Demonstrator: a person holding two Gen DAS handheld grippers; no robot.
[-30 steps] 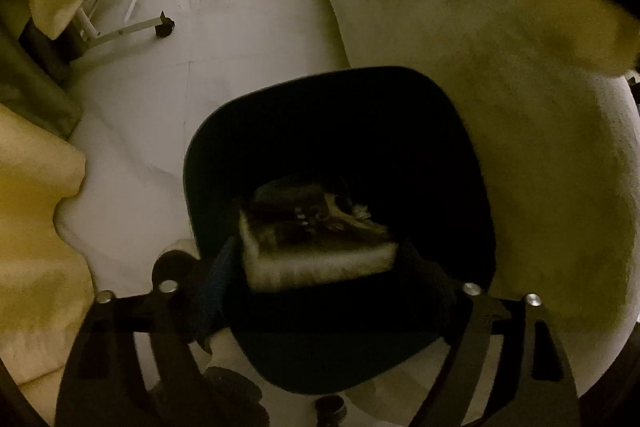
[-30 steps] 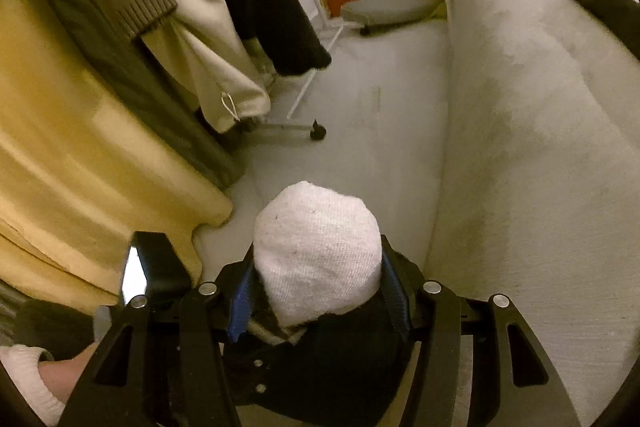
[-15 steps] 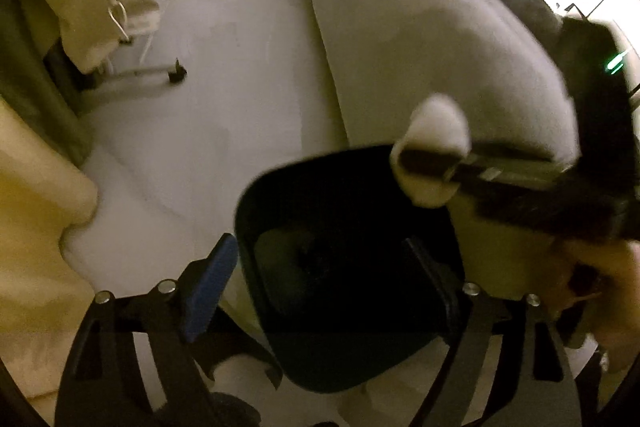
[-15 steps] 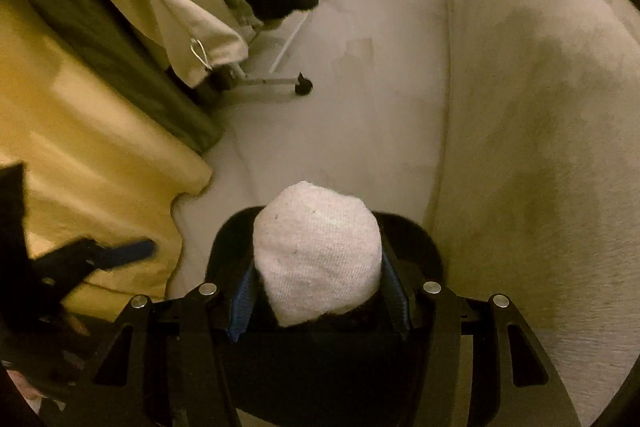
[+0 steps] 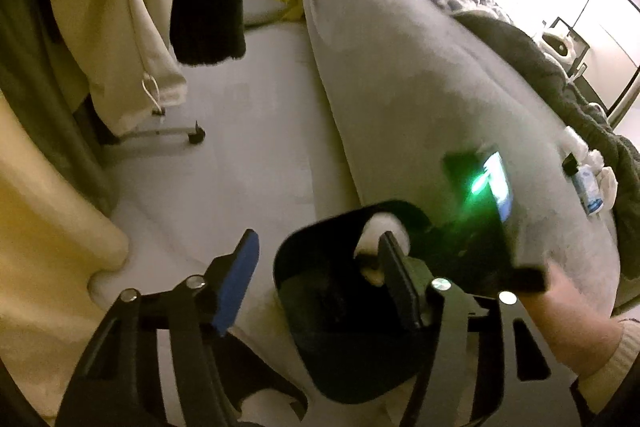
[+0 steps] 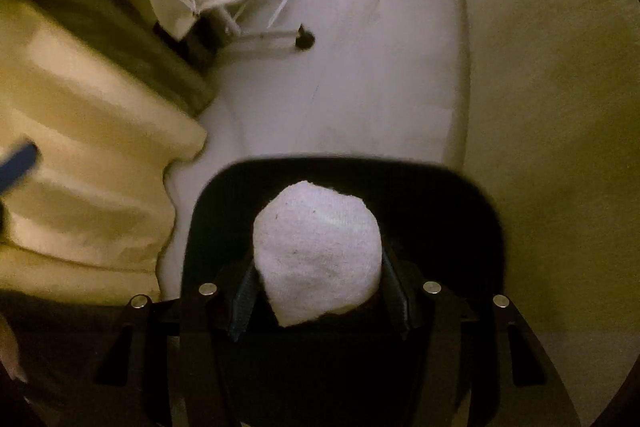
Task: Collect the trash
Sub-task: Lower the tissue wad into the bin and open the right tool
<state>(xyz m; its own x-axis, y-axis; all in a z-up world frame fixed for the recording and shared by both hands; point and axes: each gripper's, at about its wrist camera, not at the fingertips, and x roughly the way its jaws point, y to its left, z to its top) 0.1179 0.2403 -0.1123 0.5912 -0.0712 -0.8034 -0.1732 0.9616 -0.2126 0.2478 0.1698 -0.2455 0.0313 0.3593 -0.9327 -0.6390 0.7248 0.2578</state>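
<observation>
A black trash bin (image 6: pixel 344 183) stands on the pale floor beside the bed. My right gripper (image 6: pixel 318 291) is shut on a white wad of tissue (image 6: pixel 316 255) and holds it over the bin's mouth. In the left wrist view the bin (image 5: pixel 320 307) is low and centre, and the white wad (image 5: pixel 378 231) shows at its far rim with the right gripper's dark body (image 5: pixel 480 227) behind it. My left gripper (image 5: pixel 320 283) is open and empty, its jaws wide apart above the bin's left side.
A grey bed (image 5: pixel 420 87) with rumpled bedding fills the right. A yellow curtain (image 6: pixel 80 167) hangs at the left. Clothes hang on a wheeled rack (image 5: pixel 176 135). Small items, a blue-white packet (image 5: pixel 588 191) among them, lie on the bed's far edge.
The left gripper let a boxy piece of trash drop into the bin and pulled back up and left, open. The right gripper moved the white wad over the bin's mouth.
</observation>
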